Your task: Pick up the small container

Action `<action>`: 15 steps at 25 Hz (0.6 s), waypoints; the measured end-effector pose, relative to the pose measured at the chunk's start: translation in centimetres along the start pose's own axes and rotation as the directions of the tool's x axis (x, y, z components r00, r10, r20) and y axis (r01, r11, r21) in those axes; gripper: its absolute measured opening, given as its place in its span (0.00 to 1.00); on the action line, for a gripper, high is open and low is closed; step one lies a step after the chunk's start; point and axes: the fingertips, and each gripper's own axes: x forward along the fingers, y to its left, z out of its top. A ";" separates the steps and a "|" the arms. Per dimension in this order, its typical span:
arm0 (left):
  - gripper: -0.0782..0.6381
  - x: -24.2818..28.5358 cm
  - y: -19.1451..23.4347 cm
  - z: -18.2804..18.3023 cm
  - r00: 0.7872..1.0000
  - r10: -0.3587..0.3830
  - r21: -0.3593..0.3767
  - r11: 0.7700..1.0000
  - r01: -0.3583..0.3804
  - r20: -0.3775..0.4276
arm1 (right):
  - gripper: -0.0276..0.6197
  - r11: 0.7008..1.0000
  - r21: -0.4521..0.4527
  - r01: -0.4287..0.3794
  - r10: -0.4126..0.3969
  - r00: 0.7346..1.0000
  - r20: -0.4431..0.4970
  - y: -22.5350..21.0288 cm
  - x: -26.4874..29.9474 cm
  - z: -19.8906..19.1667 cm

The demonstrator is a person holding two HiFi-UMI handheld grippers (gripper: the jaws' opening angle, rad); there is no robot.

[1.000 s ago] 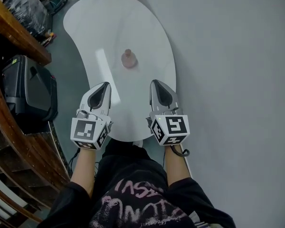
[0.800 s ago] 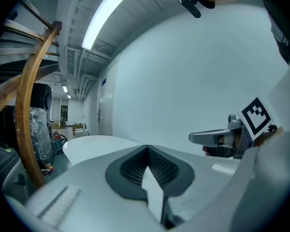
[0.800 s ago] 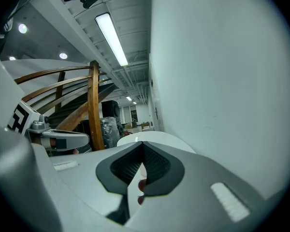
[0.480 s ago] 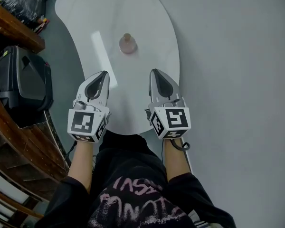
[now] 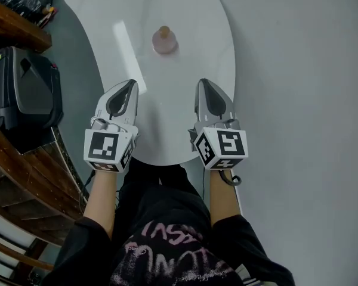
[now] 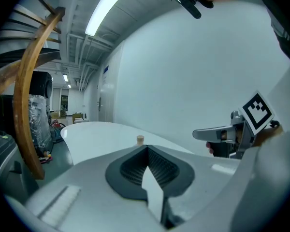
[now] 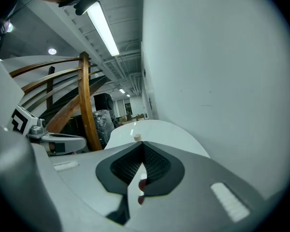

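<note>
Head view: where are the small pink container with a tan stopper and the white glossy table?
Small pink container with tan stopper (image 5: 164,43), head view, on its round pink body.
White glossy table (image 5: 194,55), head view, on its bare top.

The small container (image 5: 164,40) is pale pink and tan-topped, the table (image 5: 191,52) glossy white.
</note>
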 end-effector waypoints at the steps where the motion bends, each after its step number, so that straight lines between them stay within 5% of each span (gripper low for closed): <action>1: 0.11 0.2 0.1 -0.5 1.000 -0.001 -0.005 1.000 0.001 -0.008 | 0.08 1.000 0.001 0.003 -0.003 1.000 -0.006 -0.1 0.1 -0.4; 15: 0.11 2.6 1.3 -2.5 0.999 -0.020 -0.011 1.000 0.019 -0.048 | 0.08 0.999 0.031 0.019 -0.017 0.998 -0.056 -0.4 1.9 -2.8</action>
